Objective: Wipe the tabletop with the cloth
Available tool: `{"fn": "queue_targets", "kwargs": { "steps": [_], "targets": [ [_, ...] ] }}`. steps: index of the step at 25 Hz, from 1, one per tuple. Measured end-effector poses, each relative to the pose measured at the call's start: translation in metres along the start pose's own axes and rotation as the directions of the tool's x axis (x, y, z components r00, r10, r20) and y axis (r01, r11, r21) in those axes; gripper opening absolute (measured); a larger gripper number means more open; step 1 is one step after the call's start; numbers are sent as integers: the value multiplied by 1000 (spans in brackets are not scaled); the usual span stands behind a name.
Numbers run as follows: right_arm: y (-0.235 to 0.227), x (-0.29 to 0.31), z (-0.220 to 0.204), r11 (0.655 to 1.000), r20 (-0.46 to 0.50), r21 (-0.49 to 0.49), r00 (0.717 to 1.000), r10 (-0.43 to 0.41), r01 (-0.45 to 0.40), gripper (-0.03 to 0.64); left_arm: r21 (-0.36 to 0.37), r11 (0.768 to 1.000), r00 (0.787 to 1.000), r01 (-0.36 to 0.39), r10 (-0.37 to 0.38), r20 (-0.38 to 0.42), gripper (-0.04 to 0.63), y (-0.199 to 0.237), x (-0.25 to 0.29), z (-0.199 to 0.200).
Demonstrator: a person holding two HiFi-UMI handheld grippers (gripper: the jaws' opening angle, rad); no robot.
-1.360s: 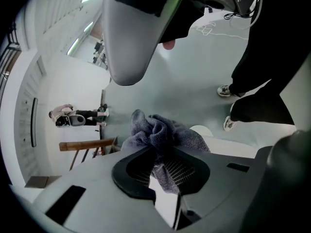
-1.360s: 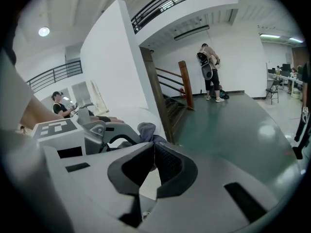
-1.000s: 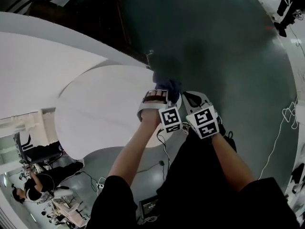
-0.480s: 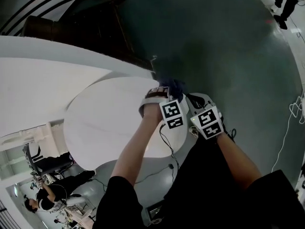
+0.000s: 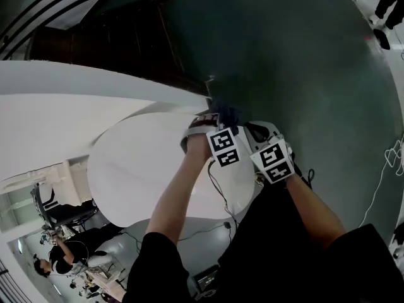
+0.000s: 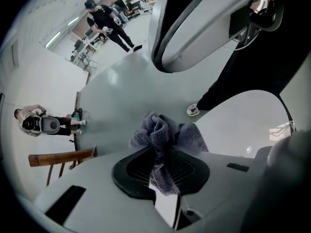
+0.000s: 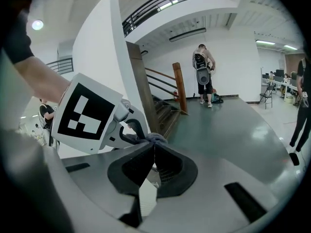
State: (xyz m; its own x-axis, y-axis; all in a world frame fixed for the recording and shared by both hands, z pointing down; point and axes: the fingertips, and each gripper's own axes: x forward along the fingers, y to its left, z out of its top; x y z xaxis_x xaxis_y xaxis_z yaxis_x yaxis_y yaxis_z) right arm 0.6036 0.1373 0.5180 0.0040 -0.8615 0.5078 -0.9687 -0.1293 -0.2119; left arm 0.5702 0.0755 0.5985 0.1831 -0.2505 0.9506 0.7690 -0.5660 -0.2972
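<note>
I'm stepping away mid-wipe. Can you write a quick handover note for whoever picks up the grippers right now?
Left gripper: fingers shut on the bunched grey cloth.
Right gripper: fingers together, tips right beside the cloth; no clear grip on it.
The cloth is at the far edge of the round white table.
Done: cannot tell how much has been wiped.
Left: sweep the cloth across the rest of the top.

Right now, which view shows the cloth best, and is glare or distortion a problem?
Left gripper view: cloth sharp, evenly lit between the jaws, picture edges bent by the wide lens. Head view: cloth small and dark, white tabletop nearly washed out. Right gripper view: clear, one ceiling lamp glaring top left.
</note>
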Motion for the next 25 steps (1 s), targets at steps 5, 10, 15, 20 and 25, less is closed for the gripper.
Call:
{"fn": "queue_targets", "kwargs": {
  "steps": [5,10,15,20,25],
  "targets": [
    [-1,24,20,999,3,-14,1000,29,-29,11,-9,1000,1000,29,-29,-2,61,16,10,-16],
    [0,45,30,998,-13,-28,998,64,-64,11,-31,999,999,34,-35,-29,61,33,22,-42],
    [0,64,39,994,-29,-42,995,98,-100,11,-104,994,997,32,-39,-66,61,51,32,-81],
    [-1,88,48,990,-43,-51,991,130,-132,11,-182,983,994,12,-32,-107,61,63,38,-127],
    [2,108,58,983,-58,-65,984,166,-170,11,-256,967,989,6,-44,-142,61,71,42,-168]
  ]
}}
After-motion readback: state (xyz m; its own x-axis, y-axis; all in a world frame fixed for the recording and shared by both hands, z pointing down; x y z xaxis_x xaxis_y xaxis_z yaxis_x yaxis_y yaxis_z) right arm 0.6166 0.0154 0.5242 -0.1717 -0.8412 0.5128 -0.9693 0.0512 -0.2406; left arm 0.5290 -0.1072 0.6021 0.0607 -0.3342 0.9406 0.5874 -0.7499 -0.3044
